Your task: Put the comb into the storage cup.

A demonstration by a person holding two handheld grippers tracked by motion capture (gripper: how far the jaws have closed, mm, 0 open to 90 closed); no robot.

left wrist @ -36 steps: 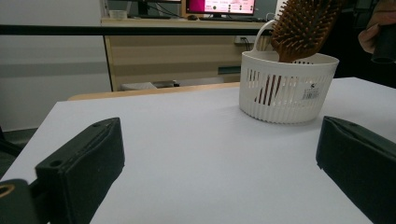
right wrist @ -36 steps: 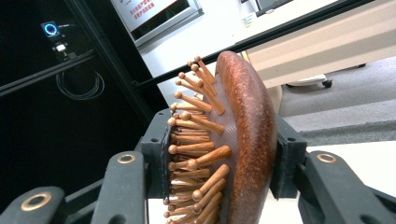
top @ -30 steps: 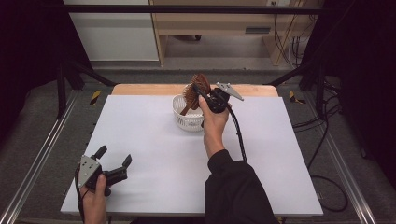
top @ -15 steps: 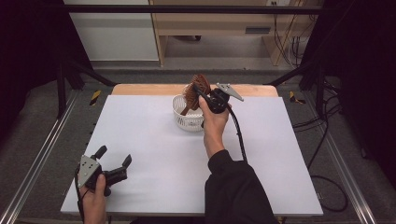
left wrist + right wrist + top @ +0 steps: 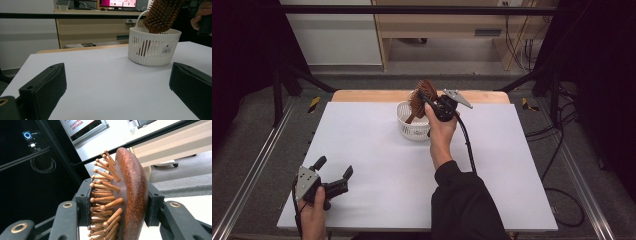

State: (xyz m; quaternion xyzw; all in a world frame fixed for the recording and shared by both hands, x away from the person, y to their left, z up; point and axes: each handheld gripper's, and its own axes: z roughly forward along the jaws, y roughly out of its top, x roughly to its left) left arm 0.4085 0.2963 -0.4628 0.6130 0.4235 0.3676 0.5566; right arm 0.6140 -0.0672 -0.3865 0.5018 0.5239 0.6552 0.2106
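Observation:
A brown wooden hairbrush [image 5: 420, 96] with peg bristles stands tilted, its handle down inside a white slatted basket [image 5: 408, 127] at the back middle of the table. My right gripper [image 5: 426, 100] is shut on the brush's head [image 5: 130, 195], one pad on the bristles and one on the smooth back. In the left gripper view the hairbrush [image 5: 163, 15] rises out of the basket [image 5: 152, 46]. My left gripper [image 5: 333, 175] rests near the table's front left corner, open with nothing between its jaws [image 5: 117, 92].
The white tabletop [image 5: 377, 165] lies between the two hands. A wooden desk edge [image 5: 362, 95] runs behind the table. Metal rails [image 5: 257, 160] flank the left side, and cables [image 5: 562, 150] trail on the floor at the right.

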